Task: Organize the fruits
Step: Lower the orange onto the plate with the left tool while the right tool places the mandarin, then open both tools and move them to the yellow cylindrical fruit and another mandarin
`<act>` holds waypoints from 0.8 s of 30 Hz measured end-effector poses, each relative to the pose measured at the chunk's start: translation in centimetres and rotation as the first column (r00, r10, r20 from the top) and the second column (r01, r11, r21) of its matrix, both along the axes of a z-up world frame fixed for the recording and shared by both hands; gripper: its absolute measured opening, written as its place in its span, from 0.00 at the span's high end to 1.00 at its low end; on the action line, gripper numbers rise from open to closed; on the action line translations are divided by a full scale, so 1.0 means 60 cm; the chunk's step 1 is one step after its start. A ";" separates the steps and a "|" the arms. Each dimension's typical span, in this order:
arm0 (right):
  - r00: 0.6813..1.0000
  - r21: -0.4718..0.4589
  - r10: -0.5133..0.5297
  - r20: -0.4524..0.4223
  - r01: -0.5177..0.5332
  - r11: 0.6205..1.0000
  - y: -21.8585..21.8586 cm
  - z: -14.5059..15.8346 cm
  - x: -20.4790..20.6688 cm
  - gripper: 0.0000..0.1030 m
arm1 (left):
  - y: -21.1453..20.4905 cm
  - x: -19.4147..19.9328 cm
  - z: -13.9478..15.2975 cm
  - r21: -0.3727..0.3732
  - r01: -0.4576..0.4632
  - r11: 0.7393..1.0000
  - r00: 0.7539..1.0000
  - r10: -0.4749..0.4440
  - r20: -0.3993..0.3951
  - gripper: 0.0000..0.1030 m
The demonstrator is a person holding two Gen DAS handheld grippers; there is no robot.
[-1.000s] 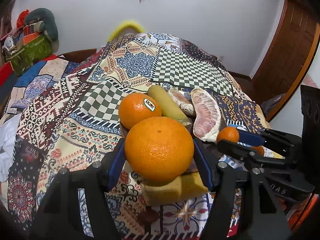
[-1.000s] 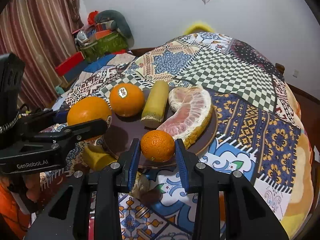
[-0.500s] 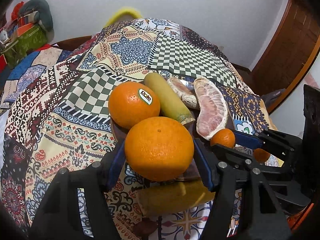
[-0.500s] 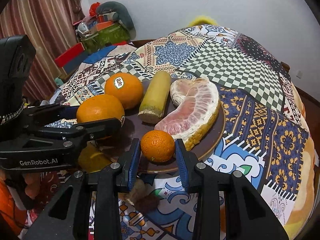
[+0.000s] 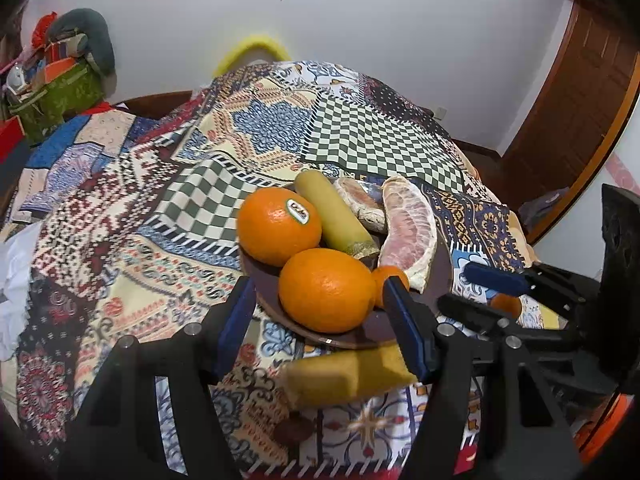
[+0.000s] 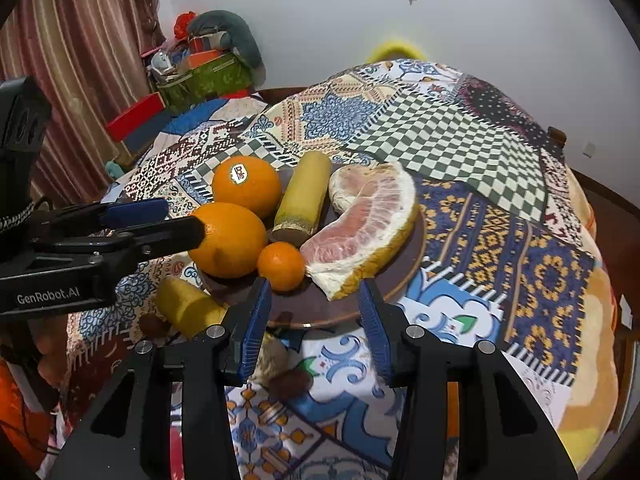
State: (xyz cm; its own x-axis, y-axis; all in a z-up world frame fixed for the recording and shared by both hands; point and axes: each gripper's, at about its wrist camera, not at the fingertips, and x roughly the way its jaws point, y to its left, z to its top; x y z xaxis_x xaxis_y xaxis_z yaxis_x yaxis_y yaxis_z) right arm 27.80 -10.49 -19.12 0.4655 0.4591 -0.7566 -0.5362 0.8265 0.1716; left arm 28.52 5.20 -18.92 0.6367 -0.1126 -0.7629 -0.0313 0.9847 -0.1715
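Orange fruit fills the near side of the brown plate: a large orange sits there between the left gripper fingers, whose blue pads stand clear of its skin on both sides, released. Behind it lies a stickered orange, beside a yellow-green stalk piece and a pomelo wedge. The right gripper has just been opening; its jaws stand apart, with the small mandarin resting free on the plate just ahead of them. Another yellow piece lies on the patterned cloth.
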 end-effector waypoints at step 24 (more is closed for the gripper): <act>0.984 -0.068 -0.176 -0.009 0.175 0.982 -0.146 -0.009 -0.048 0.40 | -0.038 -0.043 -0.035 0.042 0.047 0.998 0.996 -0.043 -0.084 0.35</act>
State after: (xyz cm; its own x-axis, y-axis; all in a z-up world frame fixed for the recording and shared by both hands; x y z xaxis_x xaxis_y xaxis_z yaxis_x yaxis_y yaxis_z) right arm 24.93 -19.27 -19.64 0.5228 0.3198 -0.7902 -0.3798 0.9173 0.1200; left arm 25.96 2.92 -21.00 0.5662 -0.1053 -0.8175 0.0007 0.9919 -0.1273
